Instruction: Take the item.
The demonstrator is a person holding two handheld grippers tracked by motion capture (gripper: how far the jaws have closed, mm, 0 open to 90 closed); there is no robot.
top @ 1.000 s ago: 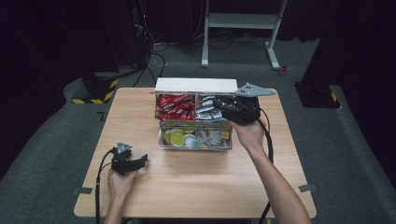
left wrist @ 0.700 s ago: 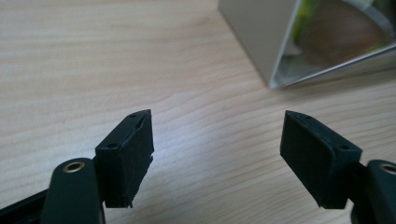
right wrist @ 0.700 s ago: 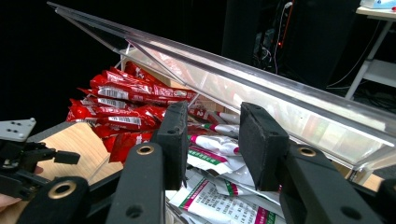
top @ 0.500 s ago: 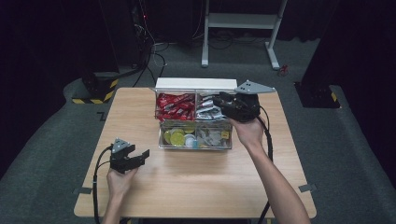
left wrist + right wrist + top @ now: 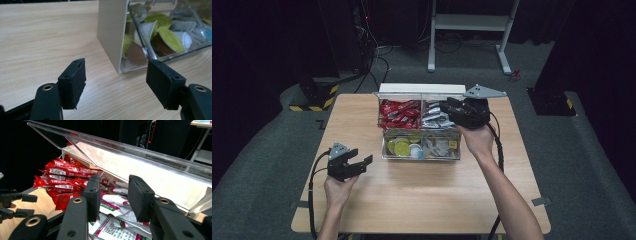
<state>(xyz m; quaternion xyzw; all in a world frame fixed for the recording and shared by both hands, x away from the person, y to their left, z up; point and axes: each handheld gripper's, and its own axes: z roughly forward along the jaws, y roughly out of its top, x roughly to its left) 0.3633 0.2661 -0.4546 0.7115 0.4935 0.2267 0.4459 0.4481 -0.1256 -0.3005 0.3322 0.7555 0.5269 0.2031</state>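
My right gripper [image 5: 447, 107] hangs over the rear right compartment of the clear organizer box [image 5: 421, 156], which sits at the middle of the tabletop [image 5: 422, 200] toward its far edge. Its fingers [image 5: 140, 197] stand partly open with nothing between them, aimed down at the white sachets [image 5: 112, 203] in that compartment. I judge this placement to be a lineup for picking one sachet. The red sachets [image 5: 62, 178] fill the neighbouring rear compartment, across the divider. The box's raised clear lid [image 5: 150, 167] slopes close above my right fingers, so room to lift is limited on that side.

My left gripper [image 5: 357, 165] rests low near the tabletop's front left, well apart from the box, fingers [image 5: 72, 82] wide open and empty. It faces the box's near left corner, where yellow-lidded capsules [image 5: 170, 38] lie behind the clear wall. Bare tabletop surrounds it, leaving free room to move.
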